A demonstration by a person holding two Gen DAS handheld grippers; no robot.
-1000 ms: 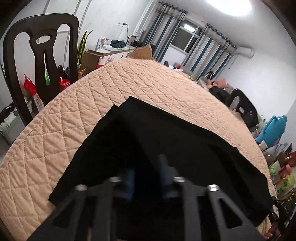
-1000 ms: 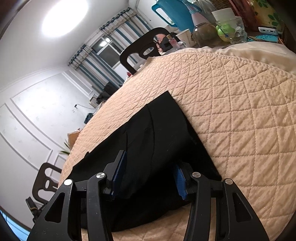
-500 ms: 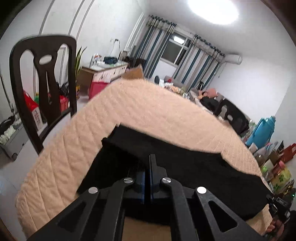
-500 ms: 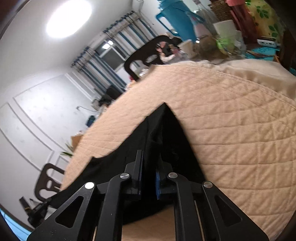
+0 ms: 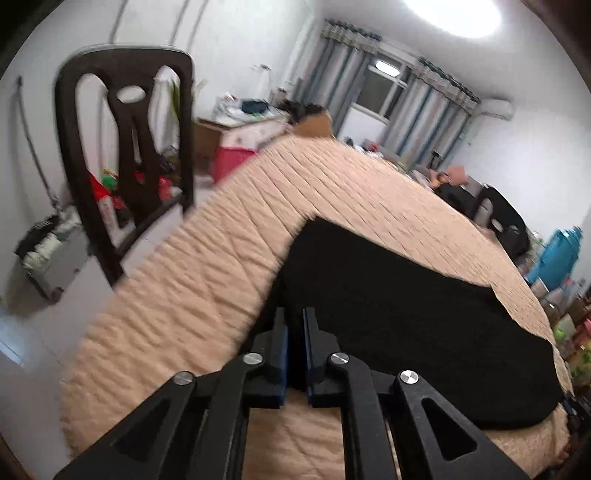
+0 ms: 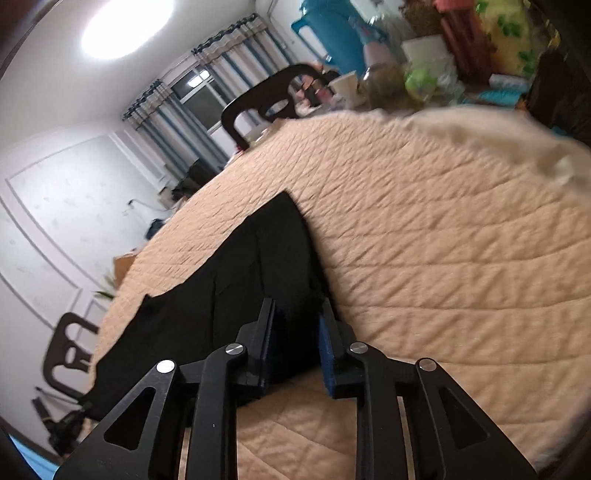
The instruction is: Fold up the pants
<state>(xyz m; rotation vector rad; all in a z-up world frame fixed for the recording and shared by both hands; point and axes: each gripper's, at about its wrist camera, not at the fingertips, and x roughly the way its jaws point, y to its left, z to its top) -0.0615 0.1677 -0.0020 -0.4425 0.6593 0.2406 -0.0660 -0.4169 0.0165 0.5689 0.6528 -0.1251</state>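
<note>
A peach quilted cover (image 5: 207, 280) drapes over the counter. Just beyond its left edge stands a dark chair (image 5: 125, 155) with a cut-out back, and behind the chair lie red and green oddments, blurred. Further back a low cabinet (image 5: 240, 129) stands against the white wall. Striped curtains (image 5: 424, 107) frame a window (image 5: 380, 88). A blue jug (image 5: 557, 254) stands at the right. A round ceiling light (image 6: 129, 27) glows above.
</note>
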